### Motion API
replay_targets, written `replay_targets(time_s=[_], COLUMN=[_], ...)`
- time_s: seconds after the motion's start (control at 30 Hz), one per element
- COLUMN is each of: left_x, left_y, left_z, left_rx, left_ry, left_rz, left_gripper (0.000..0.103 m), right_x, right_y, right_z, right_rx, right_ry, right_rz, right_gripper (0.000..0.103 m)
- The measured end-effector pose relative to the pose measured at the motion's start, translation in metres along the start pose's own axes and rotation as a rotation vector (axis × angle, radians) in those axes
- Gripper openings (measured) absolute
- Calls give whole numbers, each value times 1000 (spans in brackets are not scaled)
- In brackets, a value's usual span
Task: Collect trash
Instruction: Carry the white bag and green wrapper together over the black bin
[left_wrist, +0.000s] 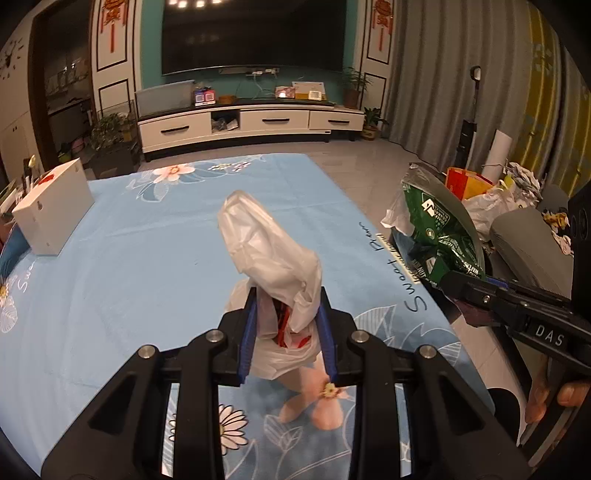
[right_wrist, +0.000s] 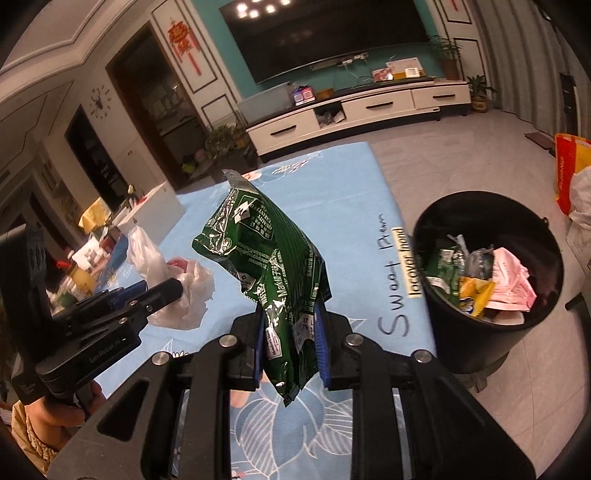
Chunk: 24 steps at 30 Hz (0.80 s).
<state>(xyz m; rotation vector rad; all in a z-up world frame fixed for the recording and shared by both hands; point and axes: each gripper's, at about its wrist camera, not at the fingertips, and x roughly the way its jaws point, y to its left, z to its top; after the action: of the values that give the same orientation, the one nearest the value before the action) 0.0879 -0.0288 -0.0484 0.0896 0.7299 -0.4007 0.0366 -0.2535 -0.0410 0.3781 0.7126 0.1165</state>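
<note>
Plainly crumpled white plastic bag (left_wrist: 271, 254)

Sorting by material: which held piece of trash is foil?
The green wrapper in the right gripper; the left gripper holds a soft white plastic bag.

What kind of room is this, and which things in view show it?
Most likely a home living room. A large dark TV hangs on the wall above a long white TV cabinet, potted plants stand beside it, and grey curtains cover the right side.
</note>
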Motion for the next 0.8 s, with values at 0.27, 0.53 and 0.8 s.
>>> replay_targets(time_s=[0.27, 0.53, 0.8], left_x=[6, 17, 33], left_y=[-31, -66, -101], left_z=[10, 23, 39], left_rx=[68, 136, 197], left_ry=[-3, -6, -15], left_rz=[-29, -72, -116], left_gripper=[31, 31, 31], right_x=[-20, -35, -43], right_y=[-33, -65, -93], right_z=[0, 0, -1], right_rx=[71, 139, 193], right_ry=[-47, -86, -111], right_rz=[-42, -90, -126], right_gripper=[23, 23, 23])
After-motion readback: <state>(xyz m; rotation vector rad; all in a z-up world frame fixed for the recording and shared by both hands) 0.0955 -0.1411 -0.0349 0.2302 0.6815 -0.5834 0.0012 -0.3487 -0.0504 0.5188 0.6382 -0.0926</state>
